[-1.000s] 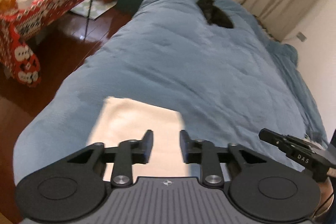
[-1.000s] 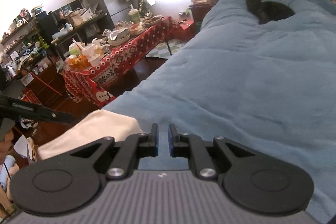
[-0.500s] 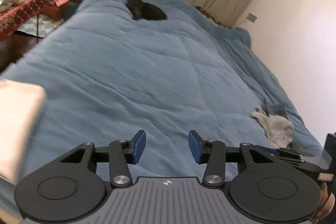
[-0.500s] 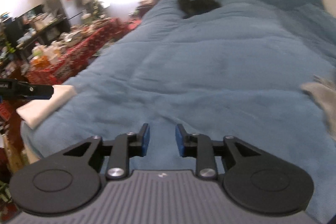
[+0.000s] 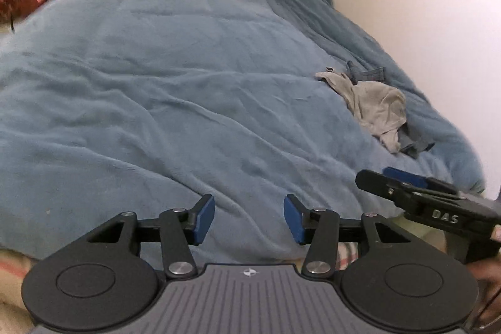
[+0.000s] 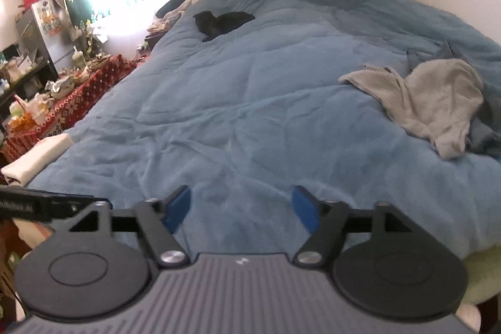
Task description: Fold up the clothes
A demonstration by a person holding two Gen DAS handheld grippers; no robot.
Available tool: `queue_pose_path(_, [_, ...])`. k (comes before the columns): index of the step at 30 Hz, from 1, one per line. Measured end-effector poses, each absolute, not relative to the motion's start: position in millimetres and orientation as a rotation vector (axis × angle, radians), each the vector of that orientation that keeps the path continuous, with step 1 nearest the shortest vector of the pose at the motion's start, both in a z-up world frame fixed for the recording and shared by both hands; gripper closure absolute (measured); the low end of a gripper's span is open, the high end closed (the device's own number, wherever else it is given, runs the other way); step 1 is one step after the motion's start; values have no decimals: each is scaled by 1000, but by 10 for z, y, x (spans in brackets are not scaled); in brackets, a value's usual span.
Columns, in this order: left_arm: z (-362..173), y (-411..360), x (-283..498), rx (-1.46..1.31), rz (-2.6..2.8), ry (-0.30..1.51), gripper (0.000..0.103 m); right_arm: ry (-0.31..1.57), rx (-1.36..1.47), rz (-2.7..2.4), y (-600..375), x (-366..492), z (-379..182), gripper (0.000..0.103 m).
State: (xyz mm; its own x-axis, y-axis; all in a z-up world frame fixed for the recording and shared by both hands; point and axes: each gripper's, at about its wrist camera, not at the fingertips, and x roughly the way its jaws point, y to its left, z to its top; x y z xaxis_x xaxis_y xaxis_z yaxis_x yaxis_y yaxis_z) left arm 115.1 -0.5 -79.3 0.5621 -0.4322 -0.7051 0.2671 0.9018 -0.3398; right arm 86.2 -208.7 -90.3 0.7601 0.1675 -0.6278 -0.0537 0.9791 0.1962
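A blue duvet [image 6: 250,102] covers the bed and fills most of both wrist views. A table with a red patterned cloth [image 6: 62,105] stands at the left edge of the right wrist view, beside the bed, its tabletop crowded with small items. A crumpled grey garment [image 6: 438,102] lies on the duvet at the right of the right wrist view, partly overlapping a darker blue-grey garment [image 6: 482,133] at its right side; in the left wrist view the grey garment [image 5: 375,105] sits right of centre. A folded cream garment [image 6: 37,155] rests at the left edge of the bed, at mid-left of the right wrist view. A small black item [image 6: 222,22] lies on the duvet near the top of the frame. The left gripper [image 5: 249,219] is at bottom centre of its view, jaws spread wide and holding nothing. The right gripper [image 6: 241,208] is likewise at bottom centre, jaws spread wide and empty, above the duvet.
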Motion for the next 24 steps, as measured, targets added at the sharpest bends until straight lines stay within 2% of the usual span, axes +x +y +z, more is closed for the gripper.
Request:
queue_pose_path(1, [-769, -13, 1067, -182, -405, 873, 41, 682, 164, 118, -2079, 780, -890, 15])
queue_pose_path(5, [-684, 7, 862, -157, -386, 838, 34, 655, 151, 110, -1965, 624, -788, 2])
queue_pose_path(10, [-583, 47, 645, -143, -371, 796, 22, 626, 156, 119, -1902, 440, -591, 1])
queue_pose_path(16, [-432, 91, 413, -117, -307, 753, 17, 595, 89, 117, -1718, 221, -285, 1])
queue_pose_path(24, [-212, 148, 222, -79, -214, 751, 17, 554, 13, 102, -1450, -122, 35, 1])
